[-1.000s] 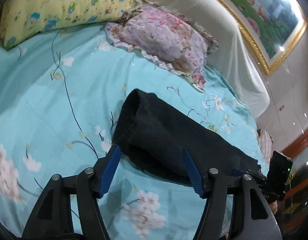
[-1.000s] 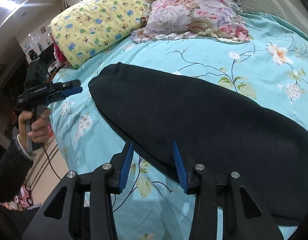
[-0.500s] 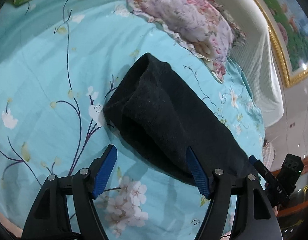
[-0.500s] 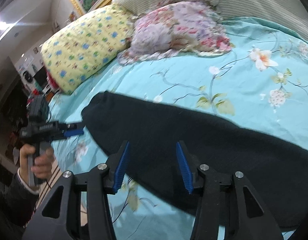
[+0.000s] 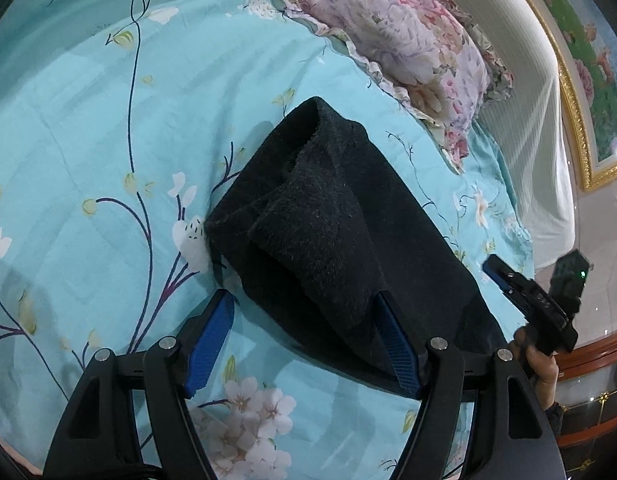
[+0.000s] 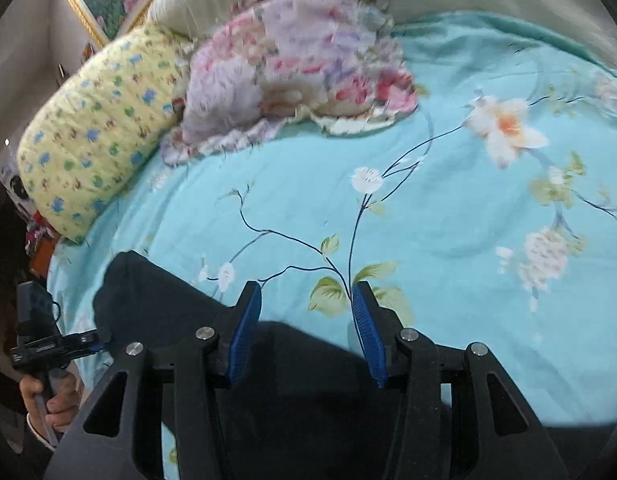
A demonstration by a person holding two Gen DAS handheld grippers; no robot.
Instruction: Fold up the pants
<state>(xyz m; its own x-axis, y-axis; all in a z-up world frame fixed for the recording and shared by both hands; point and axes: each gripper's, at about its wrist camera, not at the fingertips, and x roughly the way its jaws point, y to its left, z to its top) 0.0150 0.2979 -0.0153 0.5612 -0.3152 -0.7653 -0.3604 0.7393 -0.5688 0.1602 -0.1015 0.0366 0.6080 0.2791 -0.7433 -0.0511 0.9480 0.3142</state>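
The pants [image 5: 328, 220], black and fuzzy, lie as a long folded strip on the sheet [image 5: 88, 120], running in the left wrist view from the frame's centre down to the lower right. Their near end shows layered folds, one flap lying over another, with the rounded tip pointing to the upper middle of the frame. In the right wrist view the pants [image 6: 168, 320] fill the lower part of the frame, the rounded end at the lower left.

The left gripper [image 5: 304, 344] hangs over the near end of the pants at the bottom of its frame, jaws spread wide with nothing between them; its right blue finger sits against the dark cloth, its left one over bare sheet. It appears again at the lower left edge of the right wrist view, held in a hand [image 6: 52, 396].

The right gripper [image 6: 306, 332] is likewise wide apart and empty, its fingers over the far edge of the pants where cloth meets sheet. In the left wrist view it shows at the right edge.

The sheet is turquoise with flower sprigs. A floral pillow [image 5: 408, 52] lies at the upper right of the left view, and a yellow pillow [image 6: 96, 128] at the upper left of the right view.
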